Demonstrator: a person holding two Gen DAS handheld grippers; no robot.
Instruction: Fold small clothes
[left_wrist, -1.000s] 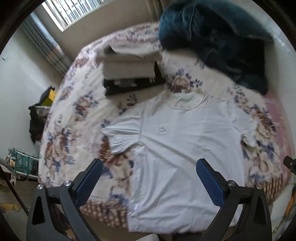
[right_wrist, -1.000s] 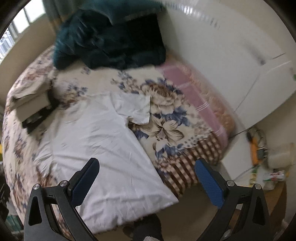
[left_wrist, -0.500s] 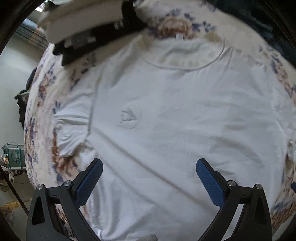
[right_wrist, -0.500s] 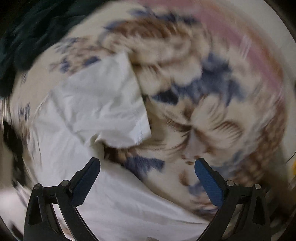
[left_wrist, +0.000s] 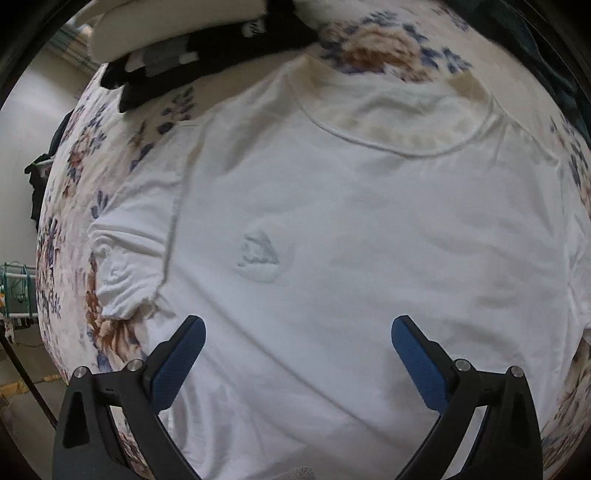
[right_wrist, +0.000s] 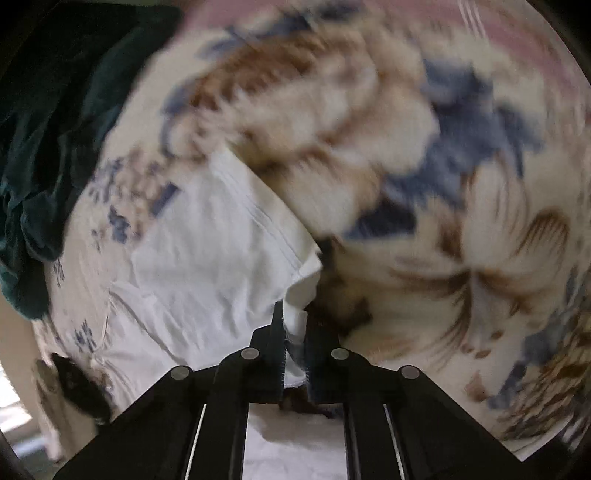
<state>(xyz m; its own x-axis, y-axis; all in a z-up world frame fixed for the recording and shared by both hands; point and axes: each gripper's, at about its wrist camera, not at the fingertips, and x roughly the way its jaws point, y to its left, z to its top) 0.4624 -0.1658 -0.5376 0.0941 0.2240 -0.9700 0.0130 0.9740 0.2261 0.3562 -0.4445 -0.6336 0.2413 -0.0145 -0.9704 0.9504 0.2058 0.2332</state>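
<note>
White t-shirt (left_wrist: 332, 229) spread face up on the flowery bedspread (left_wrist: 70, 236), collar toward the far side, hem toward the near edge, so long axis running straight away from the grippers. Landmark for everything: that shirt.

Right gripper (right_wrist: 294, 332) pinched tight on the hem corner of the right sleeve (right_wrist: 221, 240), a bit of white fabric bunched up between the blue pads. Left gripper (left_wrist: 295, 354) spread wide, holding nothing, hovering over the lower chest of the shirt, just below the little embossed logo (left_wrist: 258, 254). Can't tell if touching the cloth or just above it.

Key relation for the next bit, probably: sleeve sticks out sideways off the right of the shirt body, so the fold goes inward across the long axis, toward the logo side. Right gripper obviously nearer and already on it. Left sleeve (left_wrist: 129, 266) lying rumpled off the opposite side, closer to the left gripper.

Fabric: thin soft cotton, lightly wrinkled, double-stitched sleeve hem, ribbed collar with yellowish stains. Floppy stuff, likely to drag and crease if pulled too flat.

Beyond the collar: stack of folded clothes (left_wrist: 177, 40), pale on top, black underneath. Dark teal blanket (right_wrist: 55, 129) heaped past the right shoulder. Right view pretty blurry.
</note>
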